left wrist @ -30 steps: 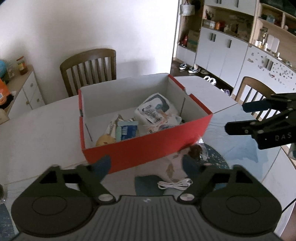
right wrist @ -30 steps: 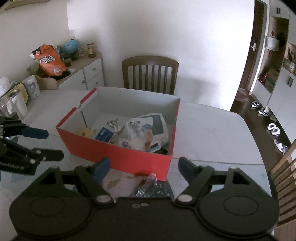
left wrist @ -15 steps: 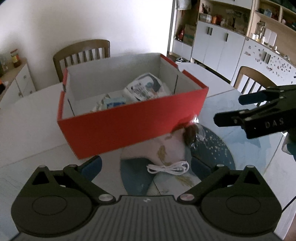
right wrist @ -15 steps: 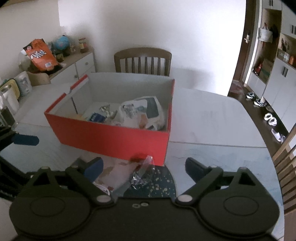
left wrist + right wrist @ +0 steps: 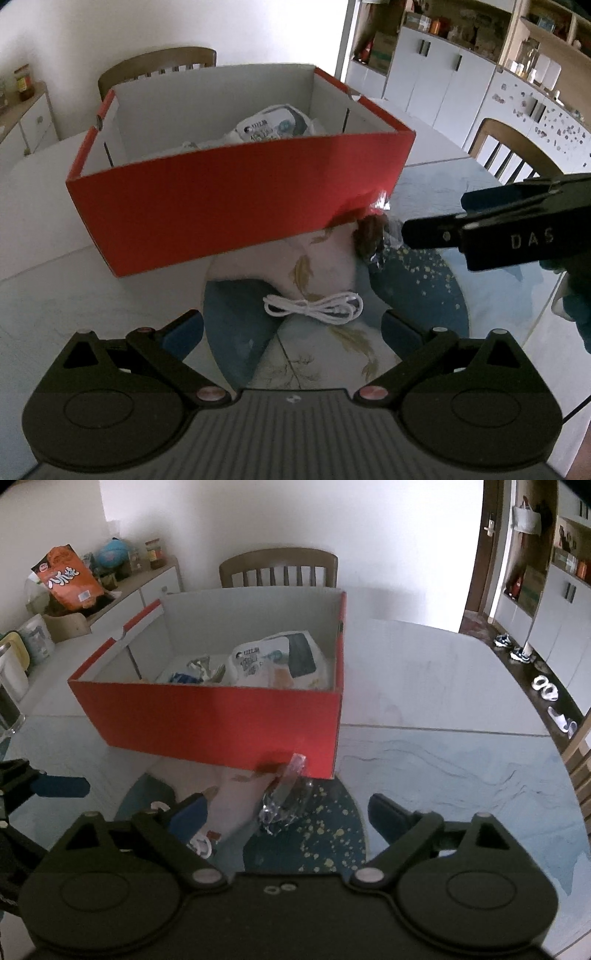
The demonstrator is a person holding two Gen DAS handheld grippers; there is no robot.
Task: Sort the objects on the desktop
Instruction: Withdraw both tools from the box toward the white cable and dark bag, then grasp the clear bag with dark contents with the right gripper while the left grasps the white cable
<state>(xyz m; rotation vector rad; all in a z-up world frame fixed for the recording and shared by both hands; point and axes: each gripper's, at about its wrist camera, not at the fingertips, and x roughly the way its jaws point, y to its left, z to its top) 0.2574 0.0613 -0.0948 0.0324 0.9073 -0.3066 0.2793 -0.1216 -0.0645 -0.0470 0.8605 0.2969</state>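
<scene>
Here, nearest the left wrist camera, the left gripper (image 5: 291,328) has its blue-tipped fingers (image 5: 183,328) spread wide with nothing between them, poised above a coiled white cable (image 5: 314,306). The thin, glossy cable lies bundled in loose loops on a round dark-blue placemat speckled with pale dots (image 5: 417,291), half covered by a soft cream cloth printed with golden leaves (image 5: 295,262). The right gripper (image 5: 286,814) also stands wide, its jaws closing slightly and empty; between and just beyond its fingers (image 5: 384,812) sits a crinkled clear plastic wrapper (image 5: 286,797), shiny and creased, with a dark brown lump showing inside it in the left view. The wrapper lies on the mat's edge, touching the near corner of a red cardboard box with white inner walls (image 5: 229,192).

The rectangular, matte, open-topped box stands on the smooth pale counter (image 5: 424,679). Inside it lie a puffy white plastic packet with blue print (image 5: 280,657), some crumpled silvery foil (image 5: 201,666) and a small blue packet (image 5: 181,677). Behind the box stands a wooden slat-backed chair (image 5: 279,566), and to the left a white sideboard (image 5: 147,590) carrying an orange snack bag (image 5: 68,579).
</scene>
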